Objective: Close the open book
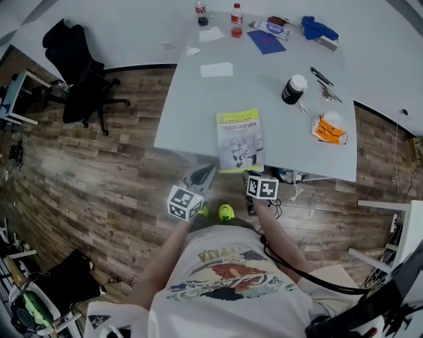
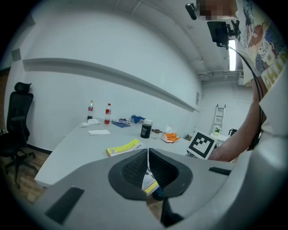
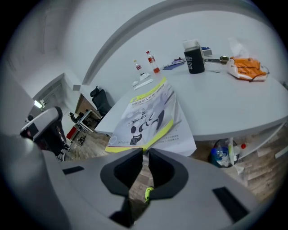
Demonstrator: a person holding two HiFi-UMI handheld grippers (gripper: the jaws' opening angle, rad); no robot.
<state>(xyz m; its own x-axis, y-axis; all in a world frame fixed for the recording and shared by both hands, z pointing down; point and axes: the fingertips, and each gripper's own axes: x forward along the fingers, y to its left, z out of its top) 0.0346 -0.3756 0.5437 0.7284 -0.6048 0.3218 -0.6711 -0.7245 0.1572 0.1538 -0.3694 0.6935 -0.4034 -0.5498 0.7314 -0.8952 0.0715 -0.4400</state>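
Observation:
The book [image 1: 239, 140] lies closed on the white table [image 1: 192, 105], its yellow-and-white cover facing up and its near end jutting over the table's front edge. It also shows in the left gripper view [image 2: 123, 147] and the right gripper view [image 3: 146, 114], where a white page [image 3: 182, 134] sticks out below the cover. My left gripper [image 1: 201, 175] hovers just off the table edge, left of the book; its jaws [image 2: 147, 151] meet with nothing between them. My right gripper [image 1: 248, 177] hangs below the book's near end, tilted down, and is shut and empty [image 3: 145, 152].
Farther back on the table are a black cup [image 1: 294, 89], an orange packet [image 1: 328, 129], pens [image 1: 322, 78], a white sheet [image 1: 217, 69], two bottles [image 1: 236, 20] and blue items [image 1: 318, 30]. A black office chair [image 1: 82, 79] stands at the left on the wooden floor.

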